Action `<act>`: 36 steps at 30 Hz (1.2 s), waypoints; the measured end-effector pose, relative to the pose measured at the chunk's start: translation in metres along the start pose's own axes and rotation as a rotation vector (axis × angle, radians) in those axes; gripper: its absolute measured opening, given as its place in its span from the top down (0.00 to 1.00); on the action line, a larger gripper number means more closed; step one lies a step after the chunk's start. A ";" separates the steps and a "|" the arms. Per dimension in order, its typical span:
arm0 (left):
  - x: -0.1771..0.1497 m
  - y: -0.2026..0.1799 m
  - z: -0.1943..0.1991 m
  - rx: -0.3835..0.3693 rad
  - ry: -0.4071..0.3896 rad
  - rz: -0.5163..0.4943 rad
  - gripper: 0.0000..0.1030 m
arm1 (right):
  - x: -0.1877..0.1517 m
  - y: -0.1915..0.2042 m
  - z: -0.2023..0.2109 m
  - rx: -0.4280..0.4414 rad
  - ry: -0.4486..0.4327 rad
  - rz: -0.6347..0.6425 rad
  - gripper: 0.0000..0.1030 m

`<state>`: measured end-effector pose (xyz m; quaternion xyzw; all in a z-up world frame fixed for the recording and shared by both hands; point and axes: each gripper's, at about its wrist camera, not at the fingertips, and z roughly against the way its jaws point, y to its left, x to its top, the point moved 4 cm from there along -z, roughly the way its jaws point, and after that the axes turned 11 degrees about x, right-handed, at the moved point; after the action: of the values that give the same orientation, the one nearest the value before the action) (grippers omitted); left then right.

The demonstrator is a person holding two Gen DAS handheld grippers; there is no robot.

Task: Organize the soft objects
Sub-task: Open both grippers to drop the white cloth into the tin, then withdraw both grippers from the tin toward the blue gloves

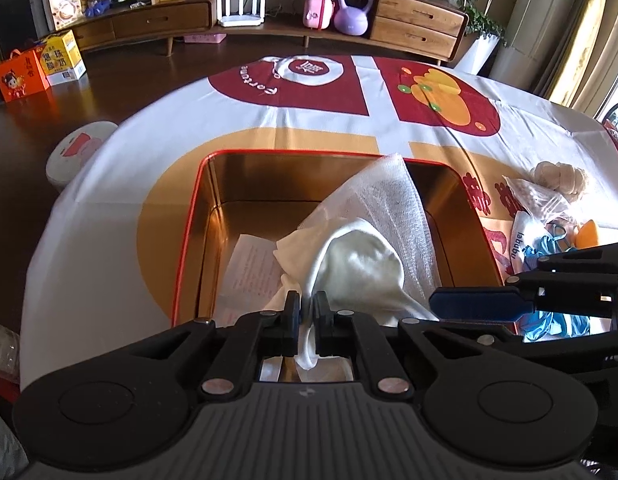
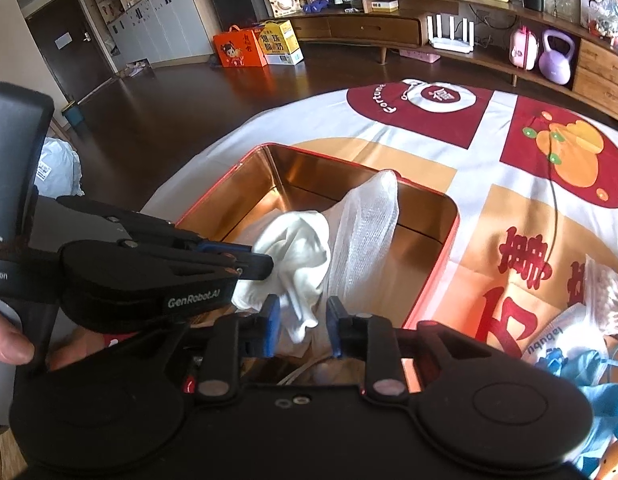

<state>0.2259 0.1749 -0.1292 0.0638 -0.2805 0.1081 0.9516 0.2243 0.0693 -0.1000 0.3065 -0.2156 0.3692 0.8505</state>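
A white cloth (image 1: 361,260) hangs over the open gold tin box (image 1: 213,208) with a red rim. My left gripper (image 1: 307,312) is shut on the cloth's lower end and holds it above the box. A white mesh foam sheet (image 1: 393,204) leans in the box behind the cloth, and a paper sheet (image 1: 251,268) lies on the box floor. In the right wrist view my right gripper (image 2: 303,320) is open, its fingers either side of the hanging cloth (image 2: 297,252), above the box (image 2: 441,248). The left gripper (image 2: 265,264) enters from the left.
The box stands on a table with a red, orange and white cloth (image 1: 149,128). At the right lie a clear bag (image 1: 537,200), a blue item (image 1: 549,248) and a white "labubu" bag (image 2: 561,340). A wooden cabinet (image 1: 309,20) lines the far wall.
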 end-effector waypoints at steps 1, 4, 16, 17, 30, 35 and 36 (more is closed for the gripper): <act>0.000 0.000 0.002 0.002 -0.002 0.000 0.93 | -0.001 0.001 0.002 -0.001 -0.001 0.005 0.72; 0.000 0.001 0.007 0.007 -0.009 0.000 0.93 | -0.002 0.006 0.008 -0.005 -0.011 0.018 0.66; -0.006 -0.002 0.045 -0.002 -0.074 0.001 0.92 | -0.007 0.022 0.045 -0.008 -0.085 0.068 0.56; -0.007 -0.003 0.049 0.002 -0.085 -0.002 0.92 | -0.007 0.023 0.049 -0.008 -0.093 0.070 0.55; -0.021 -0.023 0.092 -0.010 -0.161 -0.013 0.92 | -0.019 0.038 0.097 -0.001 -0.197 0.092 0.41; -0.029 -0.036 0.104 -0.025 -0.179 -0.015 0.90 | -0.032 0.041 0.116 -0.017 -0.243 0.094 0.39; -0.031 -0.039 0.107 -0.031 -0.182 -0.014 0.88 | -0.036 0.040 0.120 -0.021 -0.251 0.092 0.39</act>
<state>0.1546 0.1128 -0.0593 0.0606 -0.3667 0.0907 0.9239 0.1544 -0.0085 -0.0204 0.3311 -0.3379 0.3641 0.8023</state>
